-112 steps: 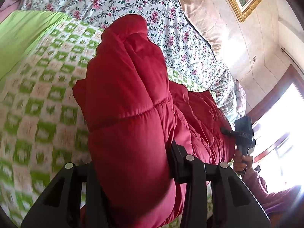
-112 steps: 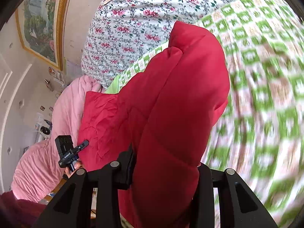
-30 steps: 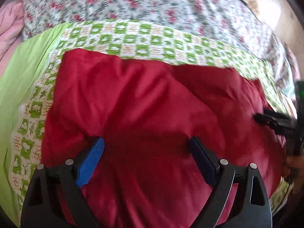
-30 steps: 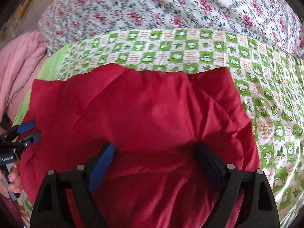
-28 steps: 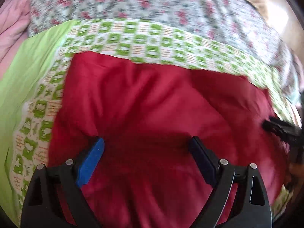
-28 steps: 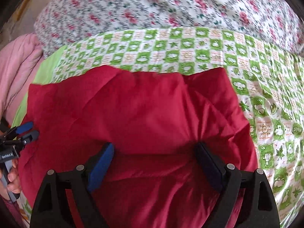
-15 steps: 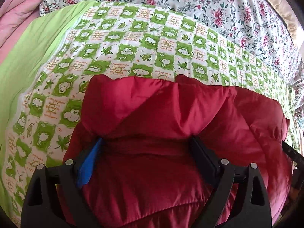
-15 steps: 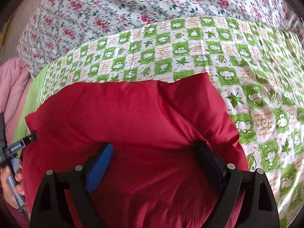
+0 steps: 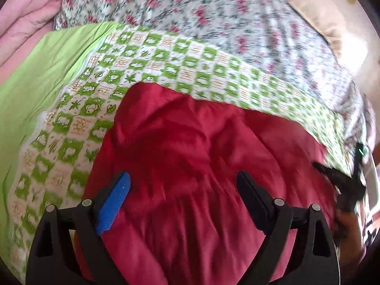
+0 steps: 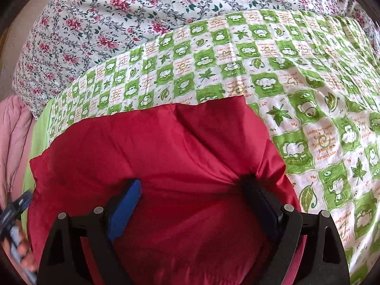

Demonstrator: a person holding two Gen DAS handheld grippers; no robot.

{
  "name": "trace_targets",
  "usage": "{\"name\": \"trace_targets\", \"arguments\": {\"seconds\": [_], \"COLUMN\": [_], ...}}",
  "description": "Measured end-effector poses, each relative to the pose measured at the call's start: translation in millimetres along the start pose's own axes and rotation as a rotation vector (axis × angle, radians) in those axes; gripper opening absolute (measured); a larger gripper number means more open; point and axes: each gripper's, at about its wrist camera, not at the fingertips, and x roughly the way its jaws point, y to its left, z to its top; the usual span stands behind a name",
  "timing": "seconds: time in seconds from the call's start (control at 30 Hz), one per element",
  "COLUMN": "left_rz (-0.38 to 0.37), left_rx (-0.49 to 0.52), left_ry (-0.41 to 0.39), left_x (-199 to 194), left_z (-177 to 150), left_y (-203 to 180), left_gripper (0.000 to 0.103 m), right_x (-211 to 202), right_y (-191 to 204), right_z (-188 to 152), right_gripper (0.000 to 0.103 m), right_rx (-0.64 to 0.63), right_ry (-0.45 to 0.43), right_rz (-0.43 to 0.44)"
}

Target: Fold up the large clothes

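Risk of puffy red jacket [image 10: 166, 156] springing open on the bed [image 10: 308, 109].
Left gripper [image 9: 182, 190] jaws closing, nothing pinched; right gripper [image 10: 192, 197] spread wide (pad at 3 o'clock dents fabric), could drag the fold.

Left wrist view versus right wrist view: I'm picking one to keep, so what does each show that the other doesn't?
Only the left wrist view shows the beige pillow and the right tool at its right edge. Only the right wrist view shows the left tool at its left edge, and sharp print on the sheet. Both show the red padded jacket, the green checked sheet, the floral cover and pink bedding.
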Motion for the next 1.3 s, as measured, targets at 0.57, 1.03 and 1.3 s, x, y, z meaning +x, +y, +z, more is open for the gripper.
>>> {"name": "trace_targets", "arguments": {"seconds": [0.57, 1.03, 1.3], "left_rz": [-0.143, -0.02, -0.009], "left_rx": [0.16, 0.248, 0.267], "left_ry": [0.012, 0.037, 0.031], "left_x": [-62.9, -21.4, -20.9], "left_z": [-84.5, -114.8, -116.0], "left_y": [-50.6, -50.1, -50.1], "left_gripper": [0.091, 0.093, 0.094], "right_x": [-105.8, -91.9, -98.7], "right_y": [47.8, 24.2, 21.7], "right_z": [-87.6, -143.7, -152.0], "right_gripper": [0.09, 0.095, 0.095], "right_rx": [-0.32, -0.266, -0.238], "right_ry": [-0.061, -0.031, -0.039], "right_rz": [0.093, 0.024, 0.014]}}
